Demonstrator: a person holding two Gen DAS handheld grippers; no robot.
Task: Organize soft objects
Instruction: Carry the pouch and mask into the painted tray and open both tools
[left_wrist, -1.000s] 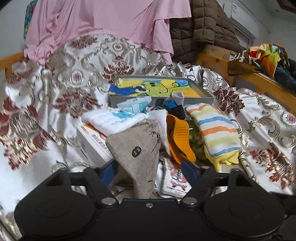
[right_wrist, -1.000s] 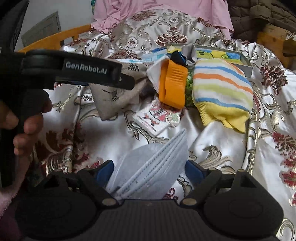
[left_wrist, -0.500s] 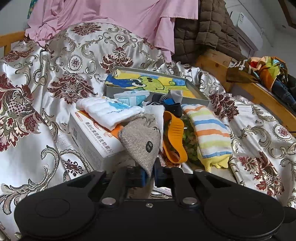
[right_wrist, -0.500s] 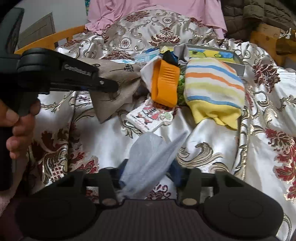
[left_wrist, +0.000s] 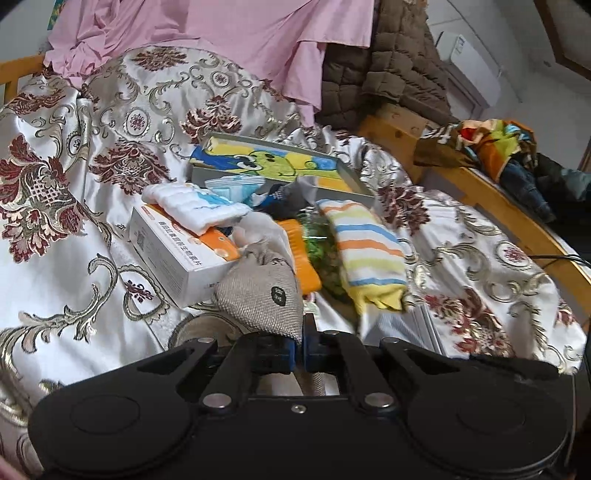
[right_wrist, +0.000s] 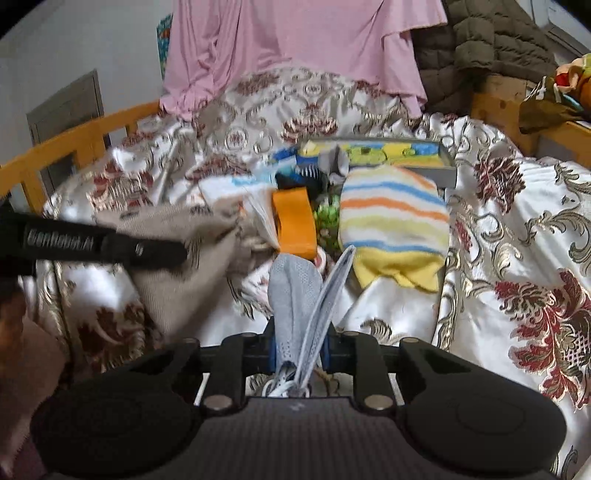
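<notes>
Left hand-held gripper (left_wrist: 300, 354) is clamped on the lower tip of a grey-beige woven cloth (left_wrist: 260, 295), its blue pads pressed together with the fabric pinched between them. That cloth rises forward from the jaws in a rounded fold bearing a small dark oval label, and leans against a white and orange box (left_wrist: 177, 251) on the bed. Right hand-held gripper (right_wrist: 297, 356) is closed on a bunch of pale grey face masks (right_wrist: 301, 295), which stand up from between its fingers in a narrow fan, white ear loops hanging below. Just beyond both lies a heap: a striped towel (right_wrist: 393, 229) in yellow, blue and orange, an orange strap-like item (right_wrist: 293, 227), a folded white cloth (left_wrist: 192, 208) on the box, and a shallow grey tray (left_wrist: 354, 181) with a cartoon picture. All rest on a bed covered by a white satin floral spread (left_wrist: 74, 280); a pink sheet (right_wrist: 295, 44) hangs behind.
</notes>
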